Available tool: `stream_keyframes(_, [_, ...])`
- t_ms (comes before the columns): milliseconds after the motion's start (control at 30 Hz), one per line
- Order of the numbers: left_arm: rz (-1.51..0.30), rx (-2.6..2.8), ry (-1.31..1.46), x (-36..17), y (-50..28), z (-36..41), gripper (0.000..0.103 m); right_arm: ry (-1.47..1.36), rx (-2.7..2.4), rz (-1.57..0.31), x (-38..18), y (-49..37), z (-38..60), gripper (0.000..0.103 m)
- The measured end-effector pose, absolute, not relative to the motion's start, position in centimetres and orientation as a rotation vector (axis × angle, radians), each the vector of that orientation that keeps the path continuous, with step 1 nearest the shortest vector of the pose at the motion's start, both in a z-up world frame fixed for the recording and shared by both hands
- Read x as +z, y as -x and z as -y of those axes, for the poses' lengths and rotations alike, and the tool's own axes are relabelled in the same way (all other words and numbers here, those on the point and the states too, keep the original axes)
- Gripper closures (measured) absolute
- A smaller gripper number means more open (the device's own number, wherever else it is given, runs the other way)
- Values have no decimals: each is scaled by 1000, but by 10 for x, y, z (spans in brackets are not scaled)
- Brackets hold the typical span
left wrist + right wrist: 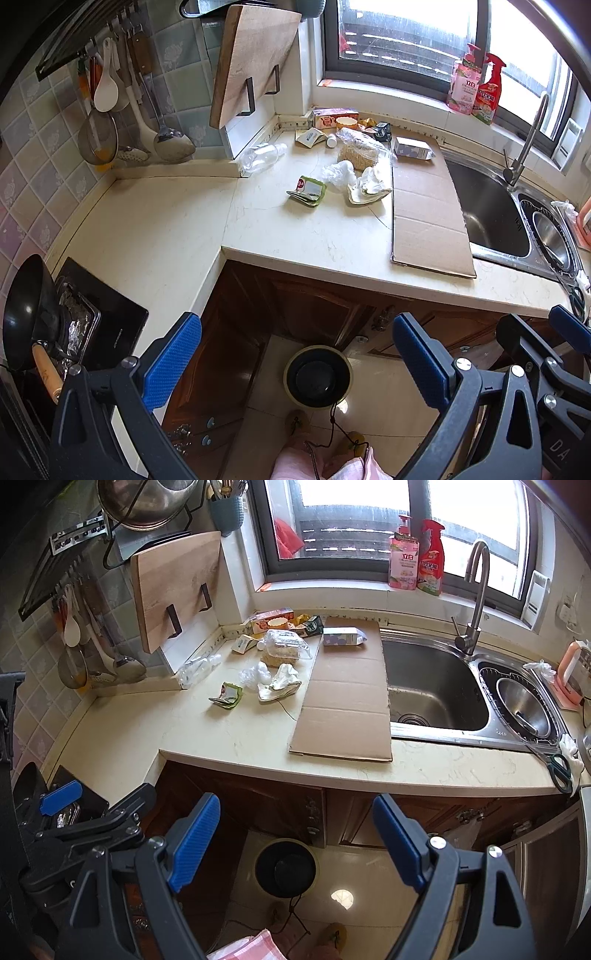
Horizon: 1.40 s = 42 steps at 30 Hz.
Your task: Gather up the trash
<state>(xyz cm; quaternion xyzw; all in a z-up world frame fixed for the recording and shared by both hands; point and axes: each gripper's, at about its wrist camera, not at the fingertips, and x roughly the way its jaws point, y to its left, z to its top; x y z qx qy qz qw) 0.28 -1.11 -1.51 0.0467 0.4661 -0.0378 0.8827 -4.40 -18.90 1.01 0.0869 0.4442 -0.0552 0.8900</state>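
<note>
The left gripper (295, 365) and the right gripper (295, 843) both stand spread wide with nothing between the blue pads; each occupies the lower part of its own view, above the floor and short of the counter edge.

Directly below, at lower centre, a bin (286, 867) with a dark liner stands on the floor in front of the cabinet doors.

The trash lies at upper centre on the countertop (166, 236): a flattened green carton (308, 190), a crumpled clear plastic wrap (338, 172), a wad of white tissue (369, 188), a clear bag of grain (360, 147), an empty clear bottle (262, 157) lying on its side, and small cartons in the back corner.

Judgement: all items are light. The tissue and wrap are soft and will compress; pinch the bulk. The carton is thin; take it by an edge. The bottle is smooth and may roll.

A cardboard sheet (428, 210) lies just right of the pile, beside the sink (491, 210). Nothing blocks approach from the front.
</note>
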Motion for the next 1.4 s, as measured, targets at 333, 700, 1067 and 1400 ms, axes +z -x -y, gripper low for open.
stream_keyframes(333, [-969,-77,-96,-15,-2,11,1,-168,-118,-915,12,44,188,17])
stream_keyframes(700, [-968,-77,-98,-14,-2,10,1,-159,-119,-913,14,43,186,17])
stream_keyframes(1067, [-961,-85,-94,-10,-10,12,1,-154,-126,-903,18,38,189,17])
stream_keyframes(1400, [-979,-119,-107,-17,-34,15,1,-160,-147,-914,14,22,188,17])
